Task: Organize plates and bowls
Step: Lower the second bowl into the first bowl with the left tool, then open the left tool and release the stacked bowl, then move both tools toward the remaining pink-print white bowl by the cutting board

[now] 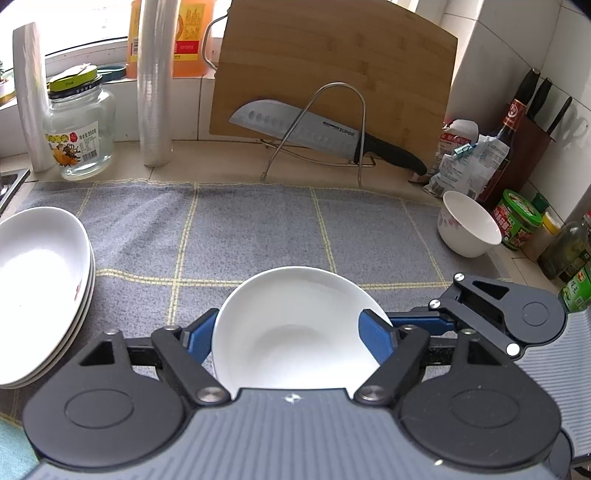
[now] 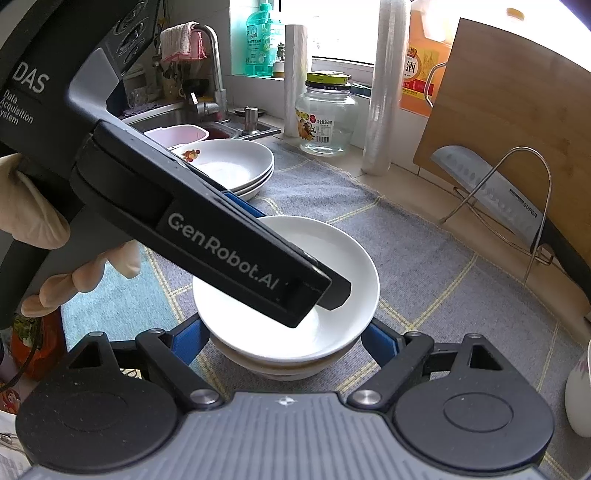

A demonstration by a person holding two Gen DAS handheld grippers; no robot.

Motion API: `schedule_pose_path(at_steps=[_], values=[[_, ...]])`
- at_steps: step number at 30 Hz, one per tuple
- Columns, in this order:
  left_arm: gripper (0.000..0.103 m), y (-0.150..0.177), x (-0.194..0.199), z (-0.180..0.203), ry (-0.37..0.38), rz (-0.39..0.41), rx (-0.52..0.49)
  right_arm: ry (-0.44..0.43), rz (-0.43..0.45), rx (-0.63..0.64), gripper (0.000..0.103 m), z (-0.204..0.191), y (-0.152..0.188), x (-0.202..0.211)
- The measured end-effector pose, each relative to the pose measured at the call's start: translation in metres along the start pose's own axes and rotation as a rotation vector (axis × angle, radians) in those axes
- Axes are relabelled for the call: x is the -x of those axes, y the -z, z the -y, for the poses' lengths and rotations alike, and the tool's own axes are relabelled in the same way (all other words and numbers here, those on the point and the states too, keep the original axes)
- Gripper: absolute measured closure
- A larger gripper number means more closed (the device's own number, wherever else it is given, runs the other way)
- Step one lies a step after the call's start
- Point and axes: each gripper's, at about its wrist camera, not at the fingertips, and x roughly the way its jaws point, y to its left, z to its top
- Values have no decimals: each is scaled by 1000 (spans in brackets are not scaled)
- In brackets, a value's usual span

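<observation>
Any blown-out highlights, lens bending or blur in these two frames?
Left wrist view: window overexposed, cutting board edges bowed by the fisheye, everything otherwise sharp. Right wrist view: window blown out, glare washes the small white bowl, and the left gripper blocks much of the frame.

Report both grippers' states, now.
Left gripper: shut on the top white dish.
Right gripper: pads flank the dish stack; cannot tell whether they grip it.

Three stacked plates (image 1: 40, 280), two stacked bowls (image 2: 291, 332), one cup (image 1: 469, 229), one knife (image 1: 325, 133)
</observation>
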Motion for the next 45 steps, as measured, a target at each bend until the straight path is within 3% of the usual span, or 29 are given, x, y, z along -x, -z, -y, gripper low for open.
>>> schedule_pose_path(at_steps=[6, 9, 11, 16, 25, 33, 38, 45], values=[[23, 0, 0, -1, -2, 1, 0, 1, -1, 1, 12, 0, 0, 0], [17, 0, -2, -1, -4, -4, 4, 1, 0, -4, 10, 1, -1, -1], [15, 1, 0, -1, 2, 5, -1, -3, 10, -17, 0, 3, -1, 1], [11, 3, 11, -4, -17, 58, 4, -17, 28, -23, 0, 6, 0, 7], [11, 15, 35, -5, -126, 120, -6, -48, 83, -45, 0, 7, 4, 25], [7, 36, 55, 10, -130, 166, 42, -47, 66, -37, 0, 4, 17, 30], [5, 44, 57, 25, -138, 172, 42, -5, 30, -65, 0, 15, 36, 39], [3, 35, 53, 50, -25, 188, -67, 134, 0, -169, 0, 36, 61, 59]])
